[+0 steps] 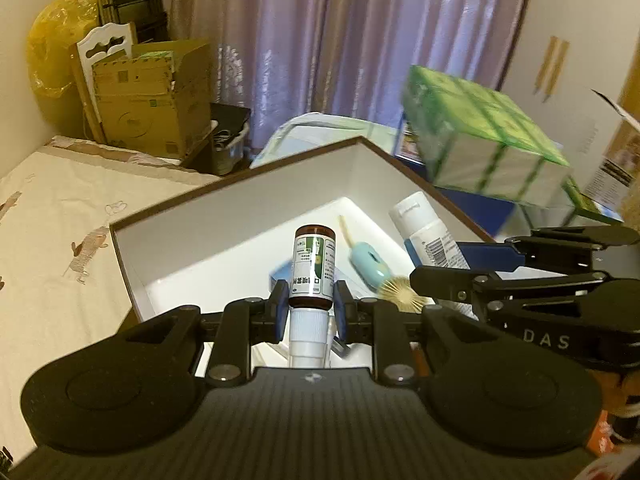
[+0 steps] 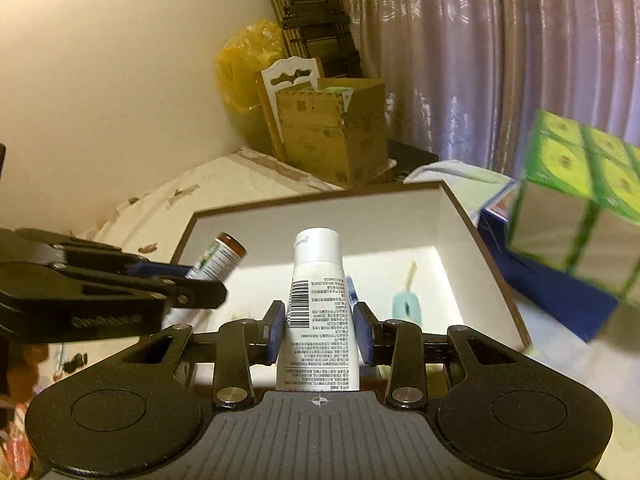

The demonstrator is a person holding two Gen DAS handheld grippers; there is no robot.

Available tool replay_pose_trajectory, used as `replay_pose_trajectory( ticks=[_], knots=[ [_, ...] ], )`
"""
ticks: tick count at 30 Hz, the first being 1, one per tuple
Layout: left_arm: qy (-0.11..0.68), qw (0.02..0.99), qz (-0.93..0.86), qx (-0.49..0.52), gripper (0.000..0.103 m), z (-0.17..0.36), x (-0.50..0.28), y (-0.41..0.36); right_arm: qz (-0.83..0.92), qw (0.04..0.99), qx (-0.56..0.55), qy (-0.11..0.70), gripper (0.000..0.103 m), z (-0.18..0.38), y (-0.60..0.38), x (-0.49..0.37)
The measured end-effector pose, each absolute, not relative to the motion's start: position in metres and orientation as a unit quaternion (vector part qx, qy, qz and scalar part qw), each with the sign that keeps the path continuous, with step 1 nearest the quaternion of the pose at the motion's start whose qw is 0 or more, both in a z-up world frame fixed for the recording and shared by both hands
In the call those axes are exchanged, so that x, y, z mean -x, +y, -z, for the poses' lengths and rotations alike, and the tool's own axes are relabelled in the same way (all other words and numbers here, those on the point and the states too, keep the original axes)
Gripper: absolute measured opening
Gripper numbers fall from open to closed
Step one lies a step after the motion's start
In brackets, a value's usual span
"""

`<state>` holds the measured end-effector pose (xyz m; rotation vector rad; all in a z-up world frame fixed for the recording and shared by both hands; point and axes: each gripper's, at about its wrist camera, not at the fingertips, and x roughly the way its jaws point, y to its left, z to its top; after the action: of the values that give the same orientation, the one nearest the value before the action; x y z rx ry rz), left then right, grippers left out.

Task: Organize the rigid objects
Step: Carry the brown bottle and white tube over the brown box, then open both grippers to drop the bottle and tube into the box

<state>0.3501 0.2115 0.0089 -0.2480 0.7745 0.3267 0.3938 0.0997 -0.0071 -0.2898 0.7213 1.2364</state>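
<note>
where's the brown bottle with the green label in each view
Left wrist: the brown bottle stands centre frame, clamped between the left gripper jaws, above the box.
Right wrist: the same bottle shows at left-centre, tilted, poking out past the other gripper's arm.
Shared landmark: the white box with a dark rim, holding a light blue brush.

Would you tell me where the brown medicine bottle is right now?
The brown medicine bottle is clamped in the left gripper, held over the white box, left of the white tube in the right gripper.

brush (image 1: 370, 266) inside box (image 1: 248, 200)
</note>
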Motion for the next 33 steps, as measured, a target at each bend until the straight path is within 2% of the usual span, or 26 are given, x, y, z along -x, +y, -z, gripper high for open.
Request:
replay_pose_trajectory(
  ticks=[10, 23, 24, 26, 27, 29, 33],
  knots=[
    [0.414, 0.880, -0.184, 0.140, 0.019, 0.026, -0.395, 0.259, -0.545, 0.742, 0.165, 0.353, 0.034, 0.036, 0.176, -0.433],
    [0.449, 0.860, -0.196, 0.140, 0.019, 0.064, -0.428, 0.286, -0.496, 0.752, 0.173, 0.397, 0.035, 0.083, 0.213, -0.470],
    [0.445, 0.863, -0.197, 0.139, 0.020, 0.063, -0.429, 0.287, -0.494, 0.755, 0.168, 0.398, 0.035, 0.084, 0.214, -0.472],
    [0.441, 0.865, -0.199, 0.131, 0.041, 0.062, -0.432, 0.288, -0.492, 0.760, 0.149, 0.398, 0.036, 0.082, 0.214, -0.475],
    [0.440, 0.866, -0.202, 0.128, 0.045, 0.062, -0.432, 0.287, -0.492, 0.759, 0.144, 0.401, 0.036, 0.081, 0.214, -0.475],
    [0.437, 0.868, -0.203, 0.122, 0.047, 0.061, -0.431, 0.287, -0.492, 0.757, 0.138, 0.407, 0.046, 0.078, 0.211, -0.476],
    [0.437, 0.867, -0.202, 0.126, 0.047, 0.059, -0.428, 0.289, -0.498, 0.754, 0.147, 0.403, 0.054, 0.071, 0.200, -0.468]
  ],
)
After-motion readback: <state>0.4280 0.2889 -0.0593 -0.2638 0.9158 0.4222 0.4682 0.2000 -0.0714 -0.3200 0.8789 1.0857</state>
